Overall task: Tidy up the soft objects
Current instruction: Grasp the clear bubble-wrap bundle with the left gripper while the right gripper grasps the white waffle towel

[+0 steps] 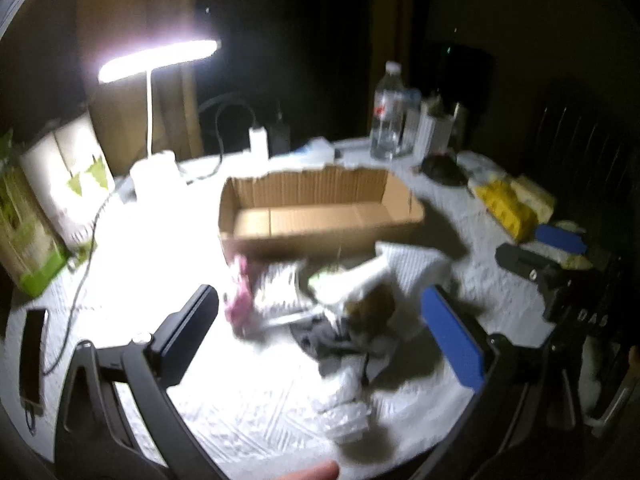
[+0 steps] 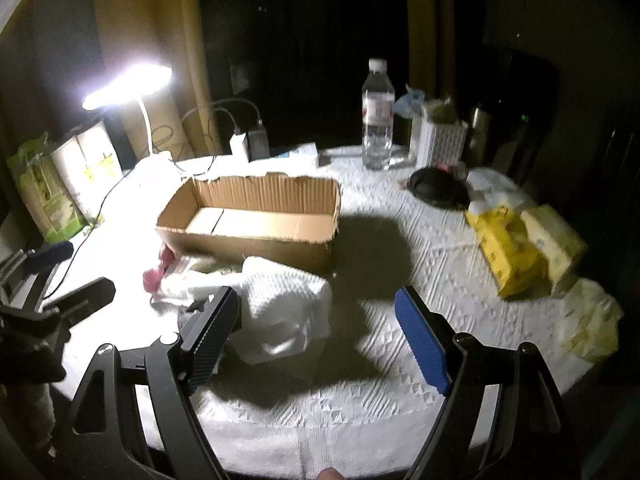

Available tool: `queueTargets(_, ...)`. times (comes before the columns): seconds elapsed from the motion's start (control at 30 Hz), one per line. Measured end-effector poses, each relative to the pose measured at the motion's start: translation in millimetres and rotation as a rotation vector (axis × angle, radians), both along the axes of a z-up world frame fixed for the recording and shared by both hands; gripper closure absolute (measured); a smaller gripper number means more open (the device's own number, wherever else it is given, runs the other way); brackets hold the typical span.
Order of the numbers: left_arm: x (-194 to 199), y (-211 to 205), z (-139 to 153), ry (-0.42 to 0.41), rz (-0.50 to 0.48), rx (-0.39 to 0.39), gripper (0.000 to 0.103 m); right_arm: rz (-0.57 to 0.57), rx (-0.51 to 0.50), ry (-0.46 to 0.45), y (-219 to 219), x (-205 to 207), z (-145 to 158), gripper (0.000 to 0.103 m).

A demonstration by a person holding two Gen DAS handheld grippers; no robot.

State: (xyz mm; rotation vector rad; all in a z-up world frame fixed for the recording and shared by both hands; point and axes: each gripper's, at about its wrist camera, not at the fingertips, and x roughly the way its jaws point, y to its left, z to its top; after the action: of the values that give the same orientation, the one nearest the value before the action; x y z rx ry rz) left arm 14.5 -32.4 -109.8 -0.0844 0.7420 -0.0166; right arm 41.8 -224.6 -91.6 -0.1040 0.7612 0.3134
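Note:
A pile of soft objects (image 1: 340, 300) lies on the white tablecloth in front of an open, empty cardboard box (image 1: 320, 216). The pile holds a pink item (image 1: 240, 300), a white quilted cloth (image 1: 412, 272), a dark grey piece (image 1: 328, 340) and clear plastic (image 1: 348, 412). My left gripper (image 1: 320, 332) is open, its jaws wide on either side of the pile, holding nothing. In the right wrist view the box (image 2: 256, 220) sits behind the white cloth (image 2: 288, 312) and the pink item (image 2: 154, 276). My right gripper (image 2: 316, 332) is open and empty, with the cloth just by its left finger.
A lit desk lamp (image 2: 128, 84) stands back left by green-and-white packages (image 2: 52, 192). A water bottle (image 2: 377, 116), a white basket (image 2: 442, 136) and a dark bowl (image 2: 438, 188) stand at the back. Yellow tissue packs (image 2: 516, 244) lie right. A phone (image 1: 32, 356) lies at the left edge.

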Motion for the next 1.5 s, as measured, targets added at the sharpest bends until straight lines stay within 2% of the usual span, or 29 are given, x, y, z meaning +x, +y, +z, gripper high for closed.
queueTargets(0.33,-2,-6,-72,0.149,0.001,0.015,0.001,0.045,0.041,0.077,-4,16,-45,0.02)
queueTargets(0.53,-9,-11,-92,0.192,-0.031,0.012,0.003,0.063,0.076,0.126,-4,33,-71,0.02)
queueTargets(0.6,-10,-13,-98,0.209,-0.046,0.012,0.011,0.062,0.088,0.144,-3,38,-79,0.02)
queueTargets(0.7,-8,-13,-107,0.234,-0.053,0.009,0.014,0.057,0.095,0.169,1,46,-89,0.02)
queueTargets(0.83,-7,-11,-116,0.26,-0.077,0.003,0.027,0.069,0.101,0.18,10,51,-98,0.02)
queueTargets(0.97,-6,-12,-124,0.288,-0.116,-0.022,0.051,0.078,0.101,0.183,18,54,-105,0.021)
queueTargets(1.0,-7,-12,-125,0.284,-0.124,-0.02,0.051,0.081,0.109,0.182,19,54,-106,0.024)
queueTargets(1.03,-8,-13,-124,0.28,-0.128,-0.015,0.053,0.083,0.11,0.188,20,55,-107,0.033)
queueTargets(1.07,-9,-13,-123,0.275,-0.134,-0.014,0.054,0.083,0.101,0.195,23,56,-108,0.049)
queueTargets(1.1,-10,-13,-122,0.27,-0.139,-0.014,0.055,0.081,0.089,0.196,24,56,-109,0.057)
queueTargets(1.17,-12,-12,-121,0.262,-0.14,-0.016,0.056,0.08,0.077,0.199,26,56,-110,0.08)
queueTargets(1.23,-13,-10,-118,0.246,-0.139,-0.021,0.057,0.077,0.069,0.184,25,54,-107,0.092)
queueTargets(1.33,-15,-2,-112,0.224,-0.131,-0.027,0.057,0.073,0.066,0.143,22,49,-97,0.098)
queueTargets(1.5,-16,7,-97,0.18,-0.118,-0.043,0.057,0.062,0.064,0.087,17,40,-73,0.098)
